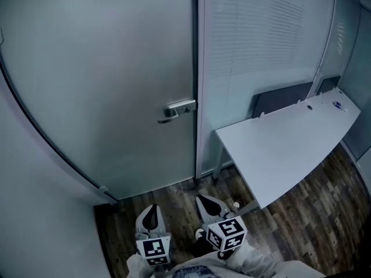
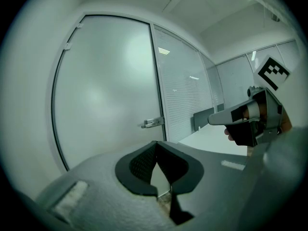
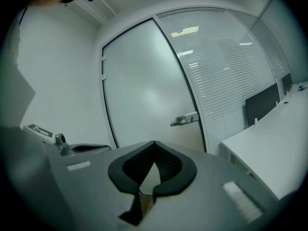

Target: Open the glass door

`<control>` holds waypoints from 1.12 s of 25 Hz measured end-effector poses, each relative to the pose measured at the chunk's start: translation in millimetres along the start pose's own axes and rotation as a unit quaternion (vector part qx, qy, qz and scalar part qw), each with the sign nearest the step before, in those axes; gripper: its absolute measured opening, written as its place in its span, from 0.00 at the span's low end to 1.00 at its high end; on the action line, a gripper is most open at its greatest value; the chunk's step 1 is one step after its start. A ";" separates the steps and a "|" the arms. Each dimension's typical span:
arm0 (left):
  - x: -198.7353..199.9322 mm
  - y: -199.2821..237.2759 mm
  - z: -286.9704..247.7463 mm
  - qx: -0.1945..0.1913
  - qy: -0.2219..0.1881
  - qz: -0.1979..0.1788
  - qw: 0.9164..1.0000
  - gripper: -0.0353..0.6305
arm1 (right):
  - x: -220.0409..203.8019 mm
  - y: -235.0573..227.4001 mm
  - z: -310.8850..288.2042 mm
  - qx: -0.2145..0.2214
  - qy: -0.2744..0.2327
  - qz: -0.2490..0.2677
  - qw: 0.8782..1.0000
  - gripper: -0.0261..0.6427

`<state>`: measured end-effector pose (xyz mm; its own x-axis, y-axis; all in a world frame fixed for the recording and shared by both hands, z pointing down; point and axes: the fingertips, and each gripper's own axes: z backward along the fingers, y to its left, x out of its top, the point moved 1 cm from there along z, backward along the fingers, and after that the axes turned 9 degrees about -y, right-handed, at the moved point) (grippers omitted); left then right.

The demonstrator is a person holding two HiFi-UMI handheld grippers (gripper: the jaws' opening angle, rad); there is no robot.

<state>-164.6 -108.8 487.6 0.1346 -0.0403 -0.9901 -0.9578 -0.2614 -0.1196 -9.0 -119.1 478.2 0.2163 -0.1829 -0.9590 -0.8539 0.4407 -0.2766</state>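
Observation:
The frosted glass door (image 1: 104, 86) stands closed in its curved dark frame, with a metal lever handle (image 1: 178, 110) at its right edge. Both grippers hover low over the floor, well short of the door. My left gripper (image 1: 152, 208) is shut, its tips together and nothing between them. My right gripper (image 1: 204, 198), beside it on the right, is also shut and empty. In the left gripper view the handle (image 2: 153, 122) lies ahead above the shut left gripper (image 2: 156, 143). In the right gripper view the handle (image 3: 185, 119) sits ahead and to the right of the right gripper (image 3: 154, 143).
A glass partition with blinds (image 1: 261, 51) adjoins the door on the right. A white desk (image 1: 290, 143) with a dark panel (image 1: 281, 100) behind it stands at the right. A white wall (image 1: 35, 213) runs along the left. The floor (image 1: 174, 198) is dark wood.

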 end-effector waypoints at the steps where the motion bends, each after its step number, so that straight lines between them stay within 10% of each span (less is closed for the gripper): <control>1: 1.4 -2.0 -12.8 -0.001 0.001 -0.001 1.000 0.06 | 2.2 -8.7 -6.6 0.000 0.002 -0.001 1.000 0.05; 28: 11.2 0.9 -204.0 0.003 0.022 -0.083 0.996 0.06 | 22.9 -129.9 -124.8 0.006 0.021 -0.036 0.999 0.05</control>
<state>-112.2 -306.2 491.5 0.3027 -0.0387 -0.9523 -0.9227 -0.2623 -0.2826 47.9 -290.2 499.8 0.2571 -0.2506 -0.9333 -0.8313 0.4351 -0.3458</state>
